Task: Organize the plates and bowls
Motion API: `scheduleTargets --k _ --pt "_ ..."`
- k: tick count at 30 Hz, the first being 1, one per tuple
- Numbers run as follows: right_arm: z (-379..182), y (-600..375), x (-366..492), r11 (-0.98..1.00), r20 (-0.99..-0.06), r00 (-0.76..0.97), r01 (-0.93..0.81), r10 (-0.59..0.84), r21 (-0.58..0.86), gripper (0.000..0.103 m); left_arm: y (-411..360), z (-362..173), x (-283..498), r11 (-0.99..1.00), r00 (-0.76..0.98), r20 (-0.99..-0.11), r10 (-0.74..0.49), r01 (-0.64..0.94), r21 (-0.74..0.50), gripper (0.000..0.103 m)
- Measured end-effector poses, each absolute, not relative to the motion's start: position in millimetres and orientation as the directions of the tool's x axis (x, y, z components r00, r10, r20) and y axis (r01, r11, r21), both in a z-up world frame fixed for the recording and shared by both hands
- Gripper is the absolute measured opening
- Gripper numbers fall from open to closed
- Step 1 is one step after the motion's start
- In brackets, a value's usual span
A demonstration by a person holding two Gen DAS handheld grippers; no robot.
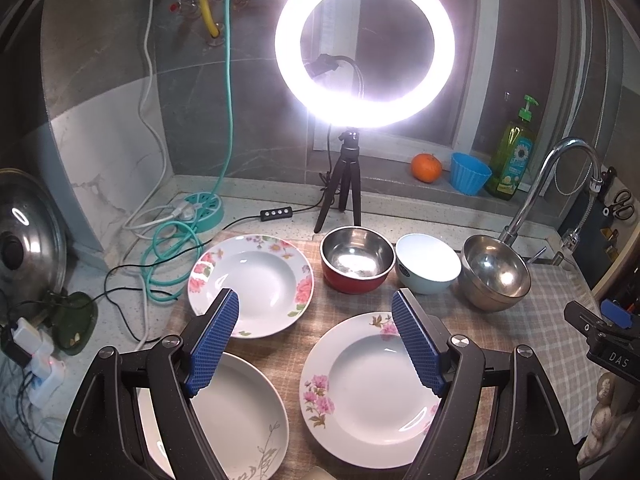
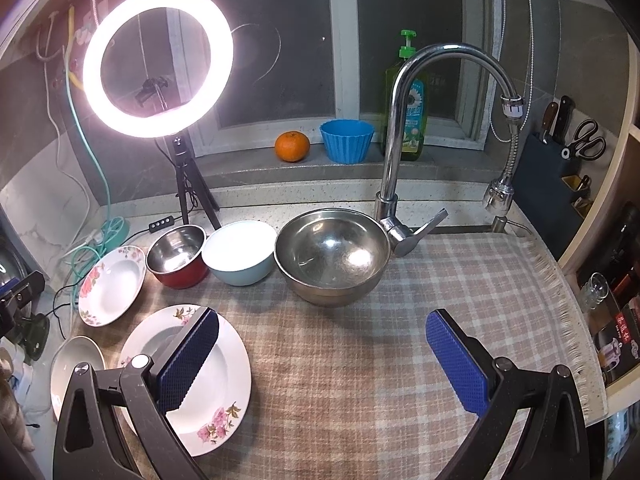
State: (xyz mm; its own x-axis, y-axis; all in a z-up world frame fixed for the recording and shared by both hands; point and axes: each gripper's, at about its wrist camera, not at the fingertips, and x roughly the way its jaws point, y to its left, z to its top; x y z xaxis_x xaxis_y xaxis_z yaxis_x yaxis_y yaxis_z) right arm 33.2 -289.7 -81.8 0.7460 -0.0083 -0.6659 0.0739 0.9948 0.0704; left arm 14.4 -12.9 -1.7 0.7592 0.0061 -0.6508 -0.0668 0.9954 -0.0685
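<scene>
I see the checked cloth (image 2: pixel 360 360) covering the bench. On it lie three plates: a flowered plate (image 1: pixel 372 384) at front, a second flowered plate (image 1: pixel 250 284) behind, a plain plate (image 1: pixel 244 412) at left. Behind stand a steel bowl (image 2: pixel 332 256), a blue bowl (image 2: pixel 240 254) and a red bowl (image 2: pixel 178 256). My left hand-held gripper (image 1: pixel 316 308) and right hand-held gripper (image 2: pixel 322 328) are both spread wide, holding nothing.

Plates: 3 — rose-rimmed plate (image 1: pixel 251 285), pink-flower plate (image 1: pixel 370 388), grey-sprig plate (image 1: pixel 236 416)
Bowls: 3 — red steel-lined bowl (image 1: pixel 357 259), pale blue bowl (image 1: pixel 427 263), large steel bowl (image 1: pixel 496 276)
Grippers: 2
Ring light (image 1: pixel 364 46): 1
Orange (image 1: pixel 426 167): 1
Blue cup (image 1: pixel 469 173): 1
Soap bottle (image 1: pixel 512 152): 1
</scene>
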Motion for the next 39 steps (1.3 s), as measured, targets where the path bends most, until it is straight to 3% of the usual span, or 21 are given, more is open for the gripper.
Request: scheduleTargets --k 20,30,35,39 --pt "-92 -287 36 0.997 -0.679 0.734 0.051 0.004 0.06 0.103 -20 -11 15 1.0 0.76 -0.65 0.014 -0.022 -0.004 0.079" --pt "-113 -281 44 0.996 -0.703 0.708 -0.013 0.068 0.084 0.102 -8 -39 27 0.999 0.691 -0.722 -0.015 -0.022 -0.042 0.078" --pt "-132 -273 52 0.994 -0.74 0.664 -0.058 0.106 0.091 0.091 -1 -63 34 0.996 0.623 -0.78 -0.049 -0.023 -0.081 0.07" --pt "-147 -268 58 0.992 -0.771 0.624 -0.081 0.127 0.097 0.088 1 -80 36 0.995 0.573 -0.817 -0.069 -0.022 -0.099 0.062"
